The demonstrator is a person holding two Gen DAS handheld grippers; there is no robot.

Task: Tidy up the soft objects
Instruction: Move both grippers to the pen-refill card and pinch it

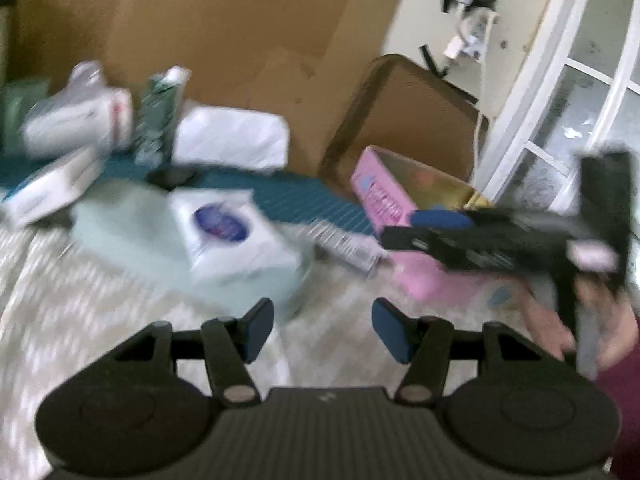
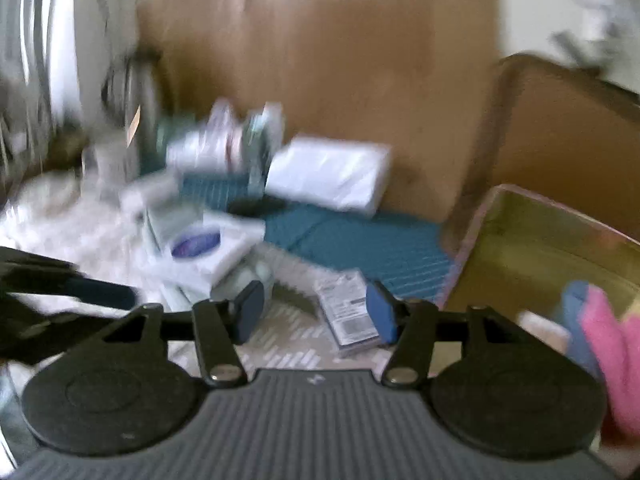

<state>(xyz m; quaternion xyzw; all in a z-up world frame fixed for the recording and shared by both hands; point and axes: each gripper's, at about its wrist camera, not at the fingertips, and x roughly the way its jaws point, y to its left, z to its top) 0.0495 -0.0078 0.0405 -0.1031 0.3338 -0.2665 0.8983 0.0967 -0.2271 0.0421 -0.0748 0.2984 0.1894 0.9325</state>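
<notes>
The frames are blurred. My left gripper (image 1: 324, 330) is open with nothing between its blue pads, above a pale patterned cover (image 1: 80, 320). Just ahead lies a white soft pack with a blue oval (image 1: 228, 232) on a pale green pack (image 1: 120, 232). My right gripper (image 2: 316, 312) is also open. A small barcode packet (image 2: 348, 312) lies on the cover beyond it, close to the right pad. The right gripper (image 1: 480, 236) also shows in the left wrist view in front of a pink box (image 1: 384, 192). A pink and blue soft thing (image 2: 600, 328) lies in that box (image 2: 540, 248).
At the back, a white pack (image 1: 232, 140), a white and red pack (image 1: 80, 120), a green packet (image 1: 156, 120) and a white box (image 1: 48, 188) lie around a teal mat (image 1: 280, 196). Brown cardboard (image 1: 240, 40) stands behind. A hand (image 1: 560, 320) holds the right gripper.
</notes>
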